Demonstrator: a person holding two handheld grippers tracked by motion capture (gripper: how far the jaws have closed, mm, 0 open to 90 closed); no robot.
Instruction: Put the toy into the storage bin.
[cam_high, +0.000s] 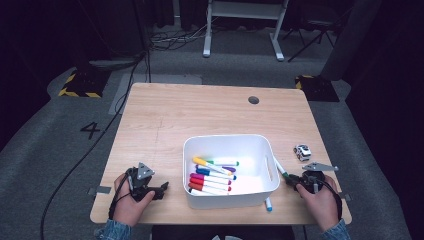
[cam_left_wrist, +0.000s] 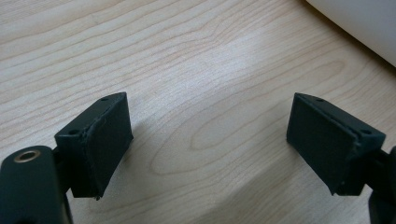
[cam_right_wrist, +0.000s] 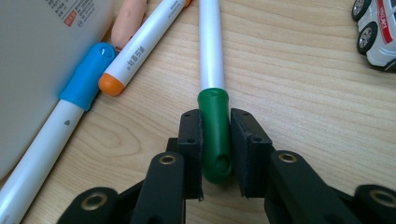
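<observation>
A white marker with a green cap (cam_right_wrist: 215, 130) lies on the wooden table, right of the white bin (cam_high: 227, 140). My right gripper (cam_right_wrist: 215, 140) is shut on that green cap, with a pad pressed on each side. In the high view the same marker (cam_high: 280, 167) runs from my right gripper (cam_high: 292, 179) along the bin's right wall. Several coloured markers (cam_high: 212, 175) lie inside the bin. My left gripper (cam_high: 162, 189) rests near the table's front left, open, and in its own view nothing but bare wood lies between its pads (cam_left_wrist: 210, 135).
A blue-capped marker (cam_right_wrist: 86, 77) and an orange-capped marker (cam_right_wrist: 140, 46) lie against the bin wall (cam_right_wrist: 42, 56), with a pink cap (cam_right_wrist: 128, 16) behind them. A small toy car (cam_high: 302, 152) stands right of the bin. The bin's corner (cam_left_wrist: 359, 23) is near my left gripper.
</observation>
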